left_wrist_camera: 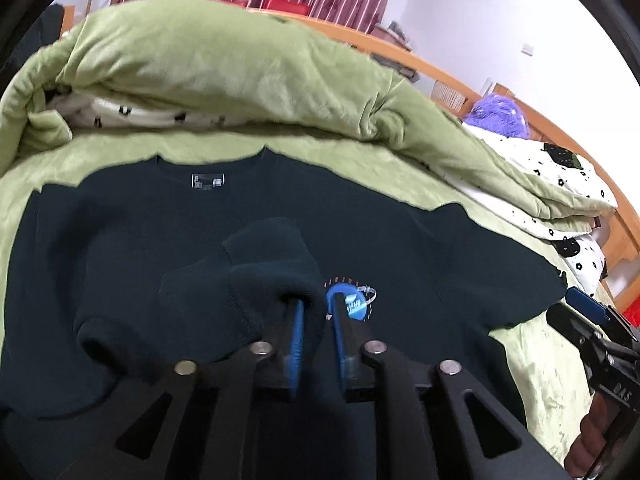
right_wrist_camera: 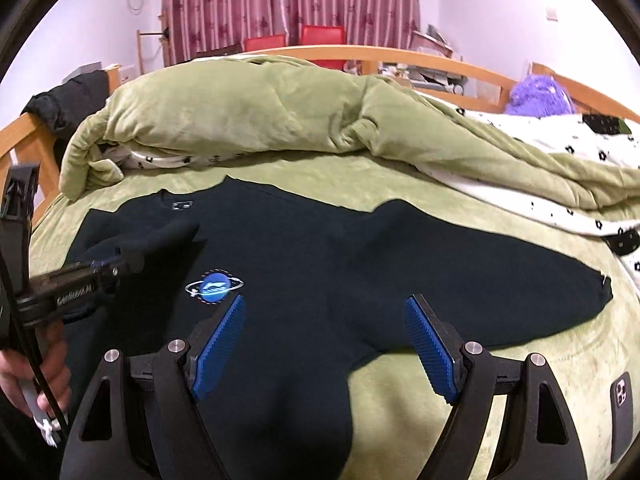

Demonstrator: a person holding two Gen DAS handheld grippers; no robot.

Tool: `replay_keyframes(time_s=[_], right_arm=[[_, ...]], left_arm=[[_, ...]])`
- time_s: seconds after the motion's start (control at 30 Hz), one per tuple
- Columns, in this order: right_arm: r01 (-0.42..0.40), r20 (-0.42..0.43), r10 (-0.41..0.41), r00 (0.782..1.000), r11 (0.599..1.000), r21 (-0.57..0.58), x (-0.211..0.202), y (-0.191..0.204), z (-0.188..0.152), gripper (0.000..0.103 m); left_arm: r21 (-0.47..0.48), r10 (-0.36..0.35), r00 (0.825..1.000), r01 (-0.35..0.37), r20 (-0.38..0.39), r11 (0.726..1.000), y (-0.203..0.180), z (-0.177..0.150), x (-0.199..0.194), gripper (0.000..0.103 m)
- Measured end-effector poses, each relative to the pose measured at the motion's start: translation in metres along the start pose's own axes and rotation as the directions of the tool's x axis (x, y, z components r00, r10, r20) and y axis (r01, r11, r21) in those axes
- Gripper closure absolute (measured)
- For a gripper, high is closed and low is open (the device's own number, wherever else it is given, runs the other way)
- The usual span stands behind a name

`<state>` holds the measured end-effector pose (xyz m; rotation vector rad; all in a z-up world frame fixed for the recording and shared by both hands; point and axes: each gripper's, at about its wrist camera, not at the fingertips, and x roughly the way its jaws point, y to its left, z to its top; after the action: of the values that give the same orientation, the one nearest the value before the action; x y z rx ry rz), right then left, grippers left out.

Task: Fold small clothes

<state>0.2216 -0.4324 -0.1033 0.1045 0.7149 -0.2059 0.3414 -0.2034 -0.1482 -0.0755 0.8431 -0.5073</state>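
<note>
Right wrist view: a rumpled green quilt [right_wrist_camera: 256,108] lies behind and a phone [right_wrist_camera: 621,416] beside a dark sweatshirt [right_wrist_camera: 360,248] spread flat on the bed. Right gripper [right_wrist_camera: 324,344] gapes empty; left gripper [left_wrist_camera: 316,312], slightly parted, has a sleeve cuff [left_wrist_camera: 276,256] draped over one finger.

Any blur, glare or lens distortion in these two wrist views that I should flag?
Left wrist view: motion blur smears the dark navy sweatshirt and the left gripper; heavy fisheye curvature, black corners. Right wrist view: sharper, though the left gripper is blurred there; the wooden bed rail bows; even indoor light, no glare.
</note>
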Motion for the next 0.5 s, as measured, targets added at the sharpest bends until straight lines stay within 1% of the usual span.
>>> replay_keyframes(time_s=[0.03, 0.07, 0.1, 0.13, 0.17, 0.2, 0.23, 0.33, 0.4, 0.43, 0.47, 0.5], right_arm=[[-0.002, -0.004, 0.003, 1.0, 1.0, 0.014, 0.002, -0.003, 0.0, 0.023], [-0.006, -0.007, 0.006, 1.0, 1.0, 0.023, 0.003, -0.005, -0.001, 0.023], [-0.01, -0.008, 0.011, 1.0, 1.0, 0.03, 0.004, -0.005, -0.001, 0.023], [-0.013, -0.011, 0.013, 1.0, 0.999, 0.032, 0.005, -0.005, -0.001, 0.023], [-0.012, -0.011, 0.012, 1.0, 1.0, 0.028, 0.005, -0.002, 0.0, 0.023], [-0.009, -0.01, 0.009, 1.0, 1.0, 0.017, 0.005, 0.002, 0.0, 0.023], [-0.008, -0.008, 0.008, 1.0, 1.0, 0.007, 0.004, 0.007, 0.001, 0.023], [-0.023, -0.002, 0.023, 1.0, 1.0, -0.017, 0.0, 0.024, 0.0, 0.023], [-0.038, -0.006, 0.038, 0.999, 0.999, -0.033, 0.0, 0.036, -0.002, 0.023], [-0.047, -0.011, 0.046, 0.999, 0.998, -0.041, 0.001, 0.044, -0.004, 0.023], [-0.059, -0.022, 0.058, 0.998, 0.997, -0.052, 0.003, 0.053, -0.007, 0.028], [-0.073, -0.033, 0.071, 0.997, 0.995, -0.069, 0.005, 0.062, -0.01, 0.038]], left_arm=[[-0.004, -0.009, 1.0, 0.009, -0.004, 1.0, 0.001, -0.001, -0.001, 0.076], [-0.009, -0.03, 1.0, 0.03, 0.0, 1.0, 0.004, -0.003, -0.005, 0.072], [-0.013, -0.037, 0.999, 0.037, 0.008, 0.999, 0.007, -0.004, -0.009, 0.061], [-0.018, -0.03, 0.999, 0.031, 0.018, 0.999, 0.011, -0.006, -0.014, 0.045], [-0.028, -0.007, 0.999, 0.008, 0.044, 1.0, 0.017, -0.008, -0.023, 0.038], [-0.036, 0.0, 0.998, 0.002, 0.068, 0.999, 0.023, -0.011, -0.032, 0.034], [-0.04, 0.005, 0.997, -0.002, 0.076, 0.999, 0.027, -0.012, -0.036, 0.034], [-0.059, 0.059, 0.996, -0.055, 0.063, 0.997, 0.048, -0.019, -0.05, 0.034], [-0.067, 0.12, 0.991, -0.116, 0.056, 0.991, 0.068, -0.027, -0.061, 0.034], [-0.071, 0.159, 0.986, -0.155, 0.051, 0.985, 0.079, -0.031, -0.067, 0.034], [-0.077, 0.188, 0.981, -0.184, 0.049, 0.98, 0.09, -0.035, -0.072, 0.034], [-0.082, 0.215, 0.976, -0.211, 0.046, 0.974, 0.099, -0.038, -0.077, 0.034]])
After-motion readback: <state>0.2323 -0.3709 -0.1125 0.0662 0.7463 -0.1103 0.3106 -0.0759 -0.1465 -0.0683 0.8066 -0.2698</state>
